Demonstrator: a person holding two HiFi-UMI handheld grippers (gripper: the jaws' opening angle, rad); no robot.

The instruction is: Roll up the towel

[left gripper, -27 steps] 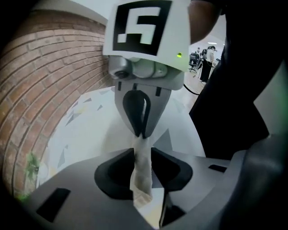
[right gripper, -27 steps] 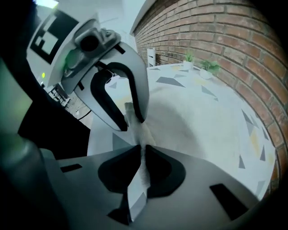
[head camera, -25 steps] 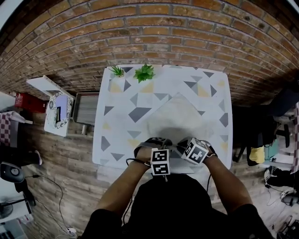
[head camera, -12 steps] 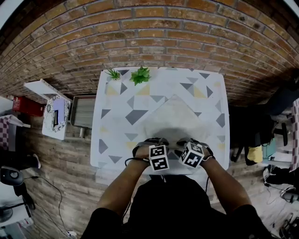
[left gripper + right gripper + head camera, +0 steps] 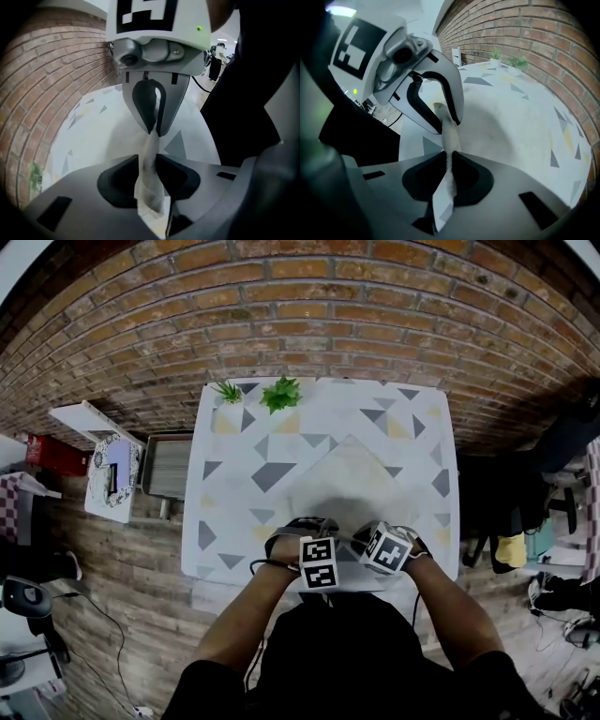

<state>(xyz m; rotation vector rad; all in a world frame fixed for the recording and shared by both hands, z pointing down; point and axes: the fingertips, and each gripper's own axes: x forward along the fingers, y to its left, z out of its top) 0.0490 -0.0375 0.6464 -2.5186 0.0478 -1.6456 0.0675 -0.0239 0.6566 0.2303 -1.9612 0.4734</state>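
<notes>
Obs.: towel [image 5: 349, 474] lies flat on the worktop [image 5: 234, 486], set cornerwise, its near corner at the edge by the person.

Change: right tongs [image 5: 448, 124] have just been closing. The pads now press a fold of the towel's near edge between them, with only the cloth's thickness left as a gap. Left tongs [image 5: 154, 132] have also been closing, less sharply, and pinch a second fold the same way. Both hands sit at the near edge much as they did a second ago; the towel's spread looks unchanged.

Reading: I take this as a fresh bite on the right side, not rolling proper. No turn of cloth is visible yet, so the roll is at or near its start. With both folds gripped side by side, the next move would likely be to tuck the edge over and away toward the wall.

Count: one towel; two tongs, both gripping it; one worktop; two small potted plants [image 5: 284, 390] at its far edge, well apart from the towel.
</notes>
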